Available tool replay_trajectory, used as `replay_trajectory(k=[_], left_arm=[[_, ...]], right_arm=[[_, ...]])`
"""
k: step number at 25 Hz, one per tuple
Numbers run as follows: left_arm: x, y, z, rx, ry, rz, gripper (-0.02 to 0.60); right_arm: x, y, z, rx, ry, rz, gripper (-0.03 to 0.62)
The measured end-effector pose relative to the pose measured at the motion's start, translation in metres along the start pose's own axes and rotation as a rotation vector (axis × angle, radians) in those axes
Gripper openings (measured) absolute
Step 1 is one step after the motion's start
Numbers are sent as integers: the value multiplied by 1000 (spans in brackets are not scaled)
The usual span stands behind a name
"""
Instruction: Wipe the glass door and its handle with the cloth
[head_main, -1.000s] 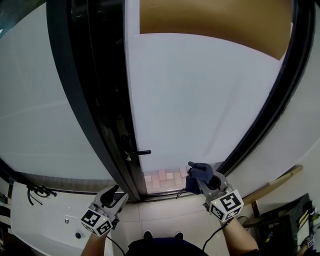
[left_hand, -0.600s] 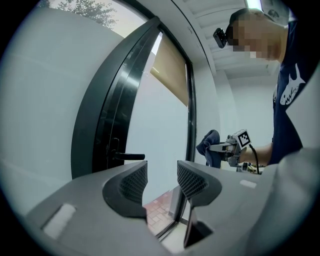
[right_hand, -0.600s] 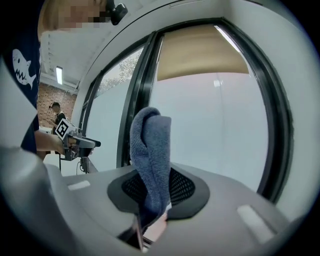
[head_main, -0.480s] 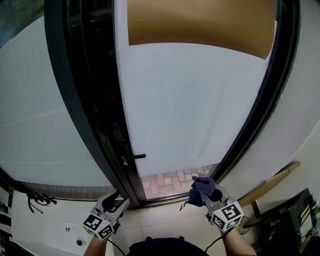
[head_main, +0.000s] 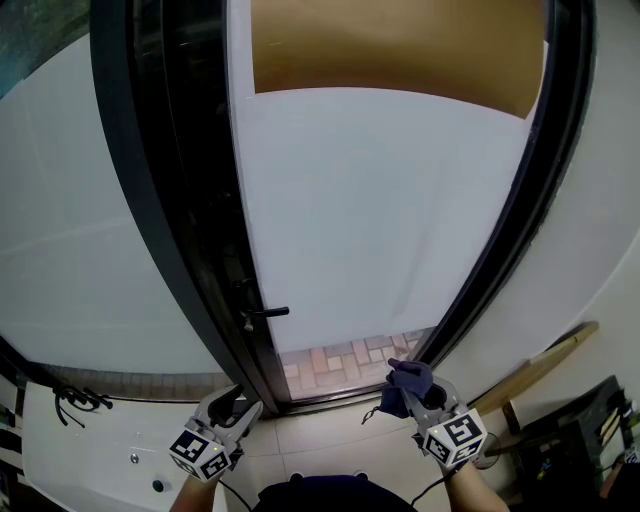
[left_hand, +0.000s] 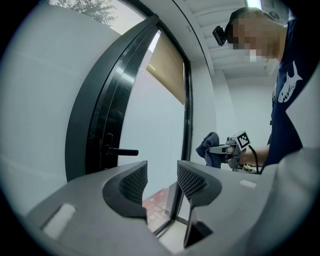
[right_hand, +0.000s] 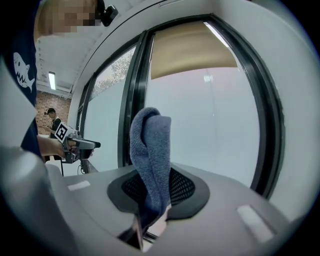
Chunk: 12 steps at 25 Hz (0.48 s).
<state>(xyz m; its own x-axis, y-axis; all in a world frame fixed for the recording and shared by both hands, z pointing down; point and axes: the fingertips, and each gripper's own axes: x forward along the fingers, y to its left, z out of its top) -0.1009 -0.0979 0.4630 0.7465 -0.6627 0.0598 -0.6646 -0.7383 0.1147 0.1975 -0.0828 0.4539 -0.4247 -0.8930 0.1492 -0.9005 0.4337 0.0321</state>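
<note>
Glass door (head_main: 380, 200): a frosted white pane in a black frame, straight ahead, with a tan blind (head_main: 400, 45) across its top. Its black lever handle (head_main: 268, 313) juts from the left edge. The cloth (right_hand: 150, 150), dark blue terry, stands folded and upright, pinched between the closed jaws of the right gripper (head_main: 408, 388), low near the door's lower right corner. On the left gripper (left_hand: 162, 177), the jaws are slightly parted and hold nothing.
</note>
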Motion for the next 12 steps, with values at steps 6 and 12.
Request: replay_trajectory(k=[6,12], left_arm=[[0,-1,-2,2,0,1,183],[3,1,4,0,9,13,183]], right_arm=[[1,0,0,7,-8,4,78],[4,-1,5,2,-20,10,78]])
